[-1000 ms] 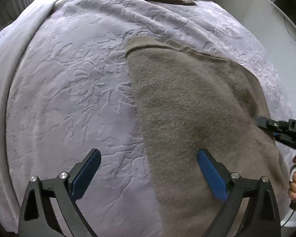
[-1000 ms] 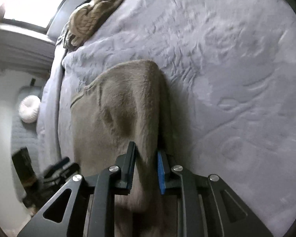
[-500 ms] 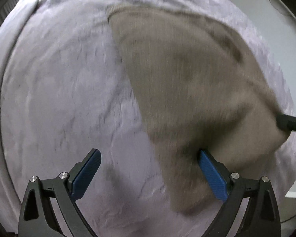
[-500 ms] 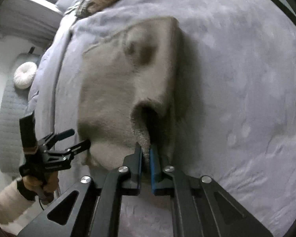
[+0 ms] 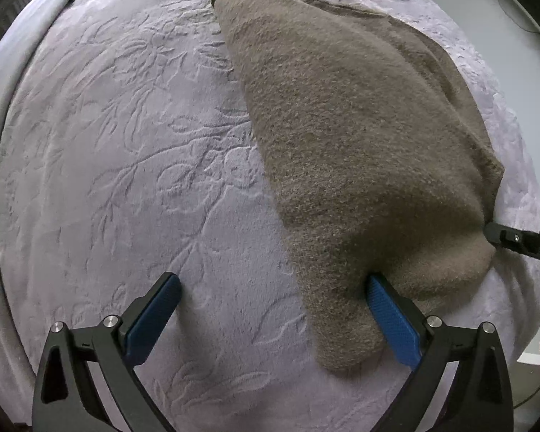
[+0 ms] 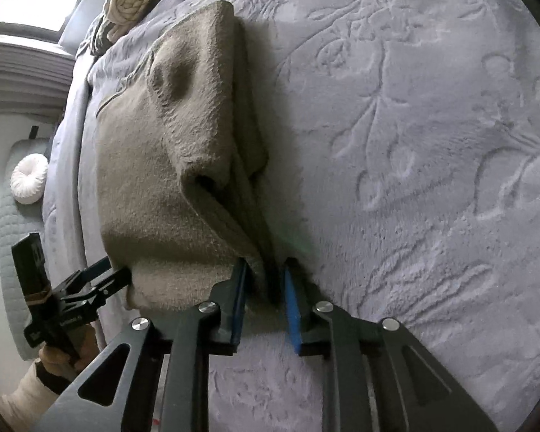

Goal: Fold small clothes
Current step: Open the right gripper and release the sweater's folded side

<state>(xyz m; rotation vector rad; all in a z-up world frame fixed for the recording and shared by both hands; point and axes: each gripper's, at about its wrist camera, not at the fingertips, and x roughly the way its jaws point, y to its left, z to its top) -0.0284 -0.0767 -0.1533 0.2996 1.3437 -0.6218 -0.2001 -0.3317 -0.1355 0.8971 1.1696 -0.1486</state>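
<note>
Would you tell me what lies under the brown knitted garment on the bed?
The brown garment is folded double, its lower layer showing at the right edge, and rests on the lilac embossed bedspread. Whatever else lies beneath is covered.

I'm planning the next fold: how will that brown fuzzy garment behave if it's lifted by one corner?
The brown garment will likely hang limp: it already sags and dimples where it is folded. Its fuzzy nap should grip the pads rather than slip. It looks thick, so folds will probably stay puffy against the lavender bedspread.
</note>
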